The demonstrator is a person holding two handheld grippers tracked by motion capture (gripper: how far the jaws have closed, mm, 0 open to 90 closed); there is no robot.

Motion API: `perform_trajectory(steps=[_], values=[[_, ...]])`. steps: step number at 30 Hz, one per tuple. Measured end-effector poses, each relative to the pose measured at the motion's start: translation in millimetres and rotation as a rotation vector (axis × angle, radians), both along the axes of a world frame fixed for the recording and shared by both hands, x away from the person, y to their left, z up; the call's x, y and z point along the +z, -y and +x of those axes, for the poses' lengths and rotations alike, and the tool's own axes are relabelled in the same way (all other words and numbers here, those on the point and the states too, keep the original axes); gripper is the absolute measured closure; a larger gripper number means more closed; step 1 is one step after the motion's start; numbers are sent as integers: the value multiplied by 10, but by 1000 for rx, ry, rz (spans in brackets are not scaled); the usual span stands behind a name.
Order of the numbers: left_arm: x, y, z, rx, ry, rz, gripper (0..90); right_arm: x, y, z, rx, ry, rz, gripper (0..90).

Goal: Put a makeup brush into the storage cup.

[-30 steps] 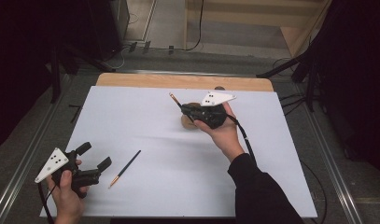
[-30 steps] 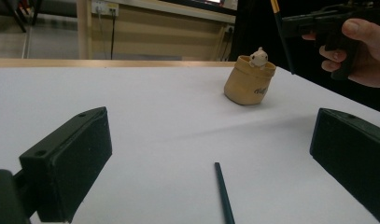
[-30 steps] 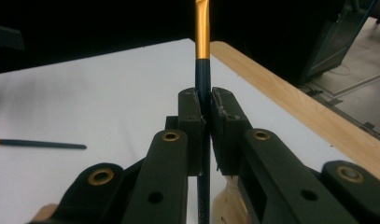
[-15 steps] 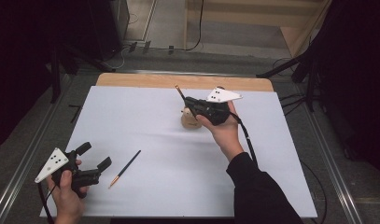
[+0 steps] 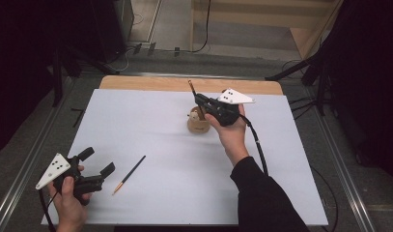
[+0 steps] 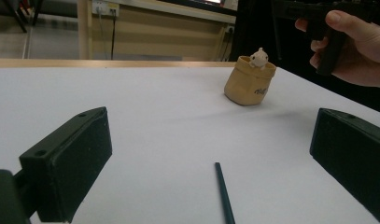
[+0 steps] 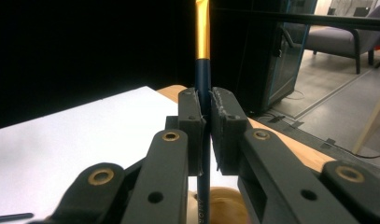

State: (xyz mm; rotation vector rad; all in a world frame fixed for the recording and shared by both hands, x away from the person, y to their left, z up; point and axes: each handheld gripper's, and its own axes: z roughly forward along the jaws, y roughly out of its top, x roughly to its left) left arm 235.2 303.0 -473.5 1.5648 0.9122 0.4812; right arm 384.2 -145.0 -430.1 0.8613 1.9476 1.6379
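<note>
You had the right hand-held gripper [image 5: 200,100] clamped on a dark pen with a gold end [image 7: 202,84], and it stood nearly upright between the pads just above the small tan holder [image 5: 198,124] near the far middle of the surface [image 5: 150,121]. The lower tip looked to sit over or just inside the holder's mouth, beside the little white figure [image 6: 259,58] on its rim, though the exact contact was hidden. To do this step well, you needed to keep the pen vertical, centre its tip over the opening rather than the figure, and lower it gently until the holder took the weight before easing the jaws apart; letting go early could have tipped the light holder. Your left hand-held gripper [image 5: 98,169] rested at the near left corner with its jaws spread wide and nothing between them, and the second pen [image 5: 129,174] lay flat just ahead of it, well apart from the holder, ready to be picked up.
</note>
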Motion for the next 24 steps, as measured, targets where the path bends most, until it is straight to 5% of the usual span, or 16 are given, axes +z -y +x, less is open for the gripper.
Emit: perform_trajectory(steps=[24], values=[[-5,-10,-7,1,-3,-4,0,-293,15,222,-70,-38,21,846]])
